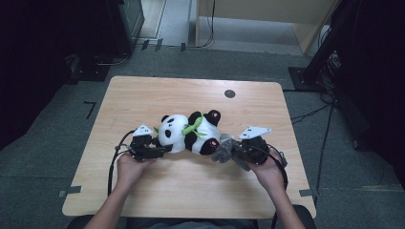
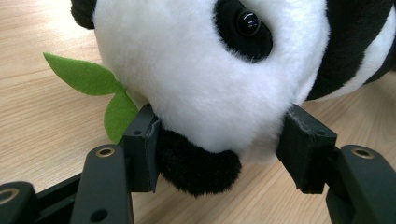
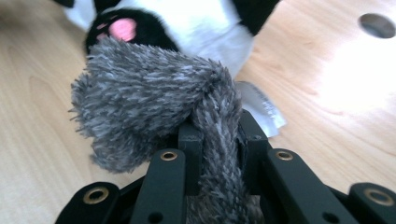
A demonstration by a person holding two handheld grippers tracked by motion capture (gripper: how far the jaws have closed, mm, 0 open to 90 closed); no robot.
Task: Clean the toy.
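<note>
**Panda toy held at the head while a grey furry piece waited at its foot**

Panda point(image 1: 188, 132), a black-and-white plush toy, lay on its side near the middle of a wooden table point(image 1: 143, 95). Its long axis ran across the table, head toward the person's left, feet toward the right. A green felt leaf point(image 1: 191, 128) sat across its chest.

At the panda's head end, the left gripper point(image 1: 160, 149) had its jaws half spread around the lower part of the face. In the left gripper view, the left gripper point(image 2: 219, 144) pressed into the white fur from both sides, with a black patch of fur tucked against one jaw.

At the panda's foot end, the right gripper point(image 1: 239, 151) held a grey furry piece point(image 1: 223, 149), its jaws pressed tight on it. In the right gripper view, the right gripper point(image 3: 219, 140) pinched a narrow neck of this grey furry piece point(image 3: 144, 107), and the bushy end stuck out past the jaw tips. That bushy end lay just beside the panda's black foot with its pink sole point(image 3: 122, 29), directly ahead of the jaws. Whether the two touched could not be told.

The right hand point(image 1: 268, 171) was plainly the nearer one to the foot. Any fitting of the grey piece would likely mean pushing it straight ahead, along the panda's long axis, while the left gripper steadied the head.
</note>
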